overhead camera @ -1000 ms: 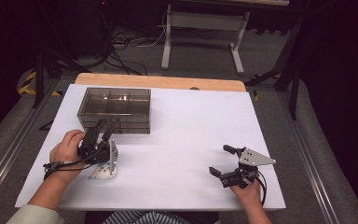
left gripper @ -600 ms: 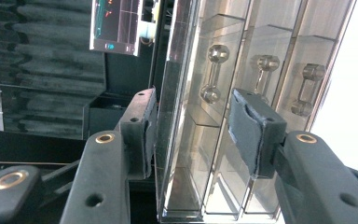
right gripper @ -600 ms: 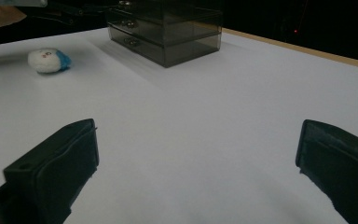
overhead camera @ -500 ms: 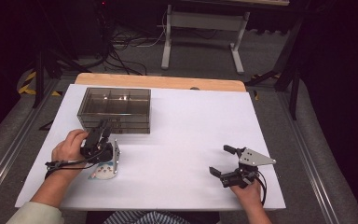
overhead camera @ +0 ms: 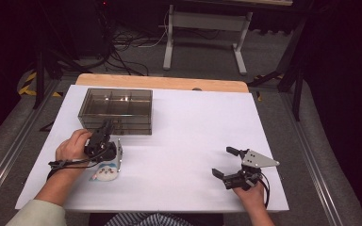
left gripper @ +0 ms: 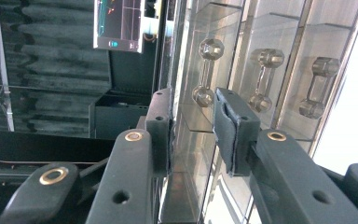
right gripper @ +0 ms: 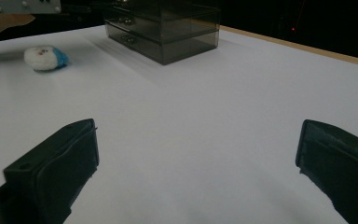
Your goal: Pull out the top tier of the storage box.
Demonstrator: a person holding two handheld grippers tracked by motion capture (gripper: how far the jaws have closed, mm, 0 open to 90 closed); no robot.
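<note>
A smoky clear drawer box (overhead camera: pixel 115 110) stands at the table's far left. My left gripper (overhead camera: pixel 107 127) is rolled on its side at the box's front. In the left gripper view its jaws (left gripper: pixel 193 126) have just been closing, and one end of a clear dumbbell-shaped drawer handle (left gripper: pixel 205 70) sits between the tips; a gap still shows beside it. Two more handles (left gripper: pixel 265 79) lie to the right. My right gripper (overhead camera: pixel 229 162) rests open at the near right of the white table (overhead camera: pixel 193 132), with nothing between its jaws (right gripper: pixel 196 154).
A small white and blue plush toy (overhead camera: pixel 104 172) lies on the table just beside the left hand, also seen far off in the right gripper view (right gripper: pixel 45 58). A wooden strip (overhead camera: pixel 169 83) edges the table's far side. Cables and a stand sit on the floor beyond.
The left gripper has edged slightly toward the front of the drawer box. The right gripper has kept still.
</note>
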